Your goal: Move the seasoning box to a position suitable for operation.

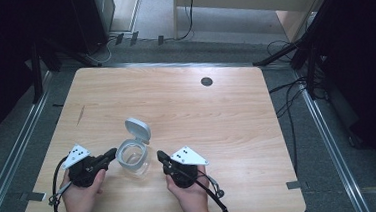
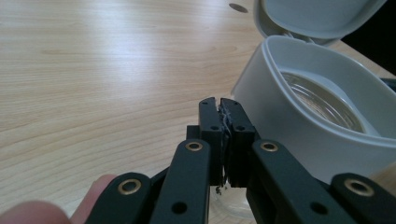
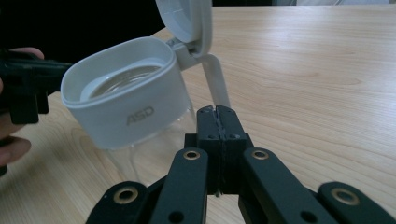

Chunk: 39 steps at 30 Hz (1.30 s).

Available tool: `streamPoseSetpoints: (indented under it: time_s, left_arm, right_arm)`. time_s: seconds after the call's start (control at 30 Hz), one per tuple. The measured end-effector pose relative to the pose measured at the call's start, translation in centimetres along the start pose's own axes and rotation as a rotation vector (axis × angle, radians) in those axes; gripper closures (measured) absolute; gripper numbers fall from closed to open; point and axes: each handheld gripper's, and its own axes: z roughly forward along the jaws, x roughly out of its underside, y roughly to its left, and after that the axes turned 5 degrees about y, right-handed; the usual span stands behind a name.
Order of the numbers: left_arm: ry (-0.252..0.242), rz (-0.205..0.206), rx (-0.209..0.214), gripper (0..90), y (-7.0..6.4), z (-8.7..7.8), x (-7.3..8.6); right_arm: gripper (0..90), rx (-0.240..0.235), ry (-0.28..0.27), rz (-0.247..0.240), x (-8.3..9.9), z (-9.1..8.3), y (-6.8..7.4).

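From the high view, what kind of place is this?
Likely a lab-style recording cell, not a home: a bare wooden table framed by metal floor rails, black stands and loose cables around it, and a lone flip-lid container between the two handheld grippers.

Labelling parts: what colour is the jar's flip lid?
Pale grey-white lid, best in the right gripper view.

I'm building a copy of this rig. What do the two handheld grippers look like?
Both the left gripper and the right gripper are black, with two flat jaws on linked arms joined by brass-ringed pivots. Each carries a grey three-cornered plate with dark dots on top and trails a black cable. The forearms show no sleeves.
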Motion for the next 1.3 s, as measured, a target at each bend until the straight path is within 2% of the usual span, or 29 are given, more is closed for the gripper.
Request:
streamPoseSetpoints:
  time_s: [0.17,0.37,0.5,0.93,1.03,1.23,1.27,1.3]
  left_arm:
    - [0.003,0.012,0.0,90.0,-0.3,0.1,-0.1]
    - [0.01,0.018,0.005,90.0,-0.9,0.3,0.0]
    - [0.022,0.024,0.027,90.0,-1.8,0.6,0.0]
    - [0.024,0.021,0.048,90.0,-4.0,2.2,-0.3]
    - [0.015,0.024,0.017,90.0,-5.2,2.9,-0.2]
    - [0.016,0.019,0.017,89.5,-6.8,3.8,-0.2]
    - [0.013,0.02,0.01,88.4,-7.5,4.2,-0.2]
    - [0.013,0.02,0.01,87.0,-7.5,4.2,-0.2]
  right_arm:
    - [90.0,0.01,0.02,0.019,-0.3,0.9,0.9]
    - [90.0,0.025,0.026,0.013,-0.2,1.2,1.6]
    - [90.0,0.06,0.024,0.011,-0.2,1.0,1.7]
    - [90.0,0.096,0.036,0.024,-0.4,-0.4,-0.2]
    - [90.0,0.115,0.032,0.03,-0.3,-1.0,-0.7]
    - [90.0,0.141,0.029,0.038,0.0,-2.1,-1.7]
    - [90.0,0.154,0.027,0.043,0.2,-2.5,-2.1]
    - [90.0,0.159,0.026,0.045,0.3,-2.7,-2.4]
